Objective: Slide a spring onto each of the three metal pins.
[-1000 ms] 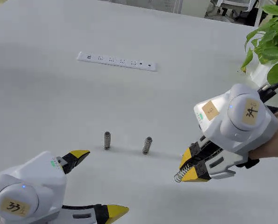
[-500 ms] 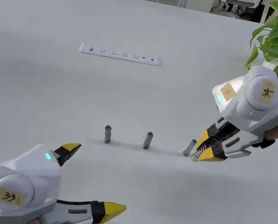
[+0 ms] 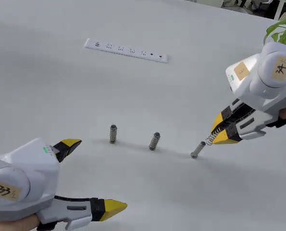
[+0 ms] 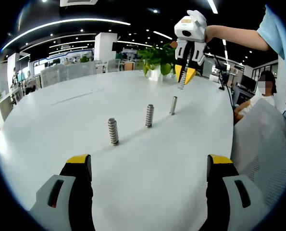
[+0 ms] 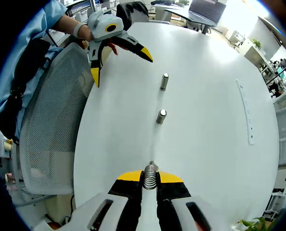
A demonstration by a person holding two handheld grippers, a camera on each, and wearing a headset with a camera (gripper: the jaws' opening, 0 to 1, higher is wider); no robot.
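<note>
Head view: left tongs (image 3: 97,174) labelled 33 (right tongs (image 3: 217,134) pinch spring (image 3: 211,139)).

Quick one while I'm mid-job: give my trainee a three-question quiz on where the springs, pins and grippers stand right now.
1. Multiple choice: how many pins already carry a spring? A) one B) two C) three
2. True or false: the left gripper is shut on a spring.
3. Fill in: the right gripper holds the loose spring near the top of the third pin, which is ___.

Key:
1. B, the left pin and the middle pin.
2. False: it is open and empty.
3. Bare.
</note>
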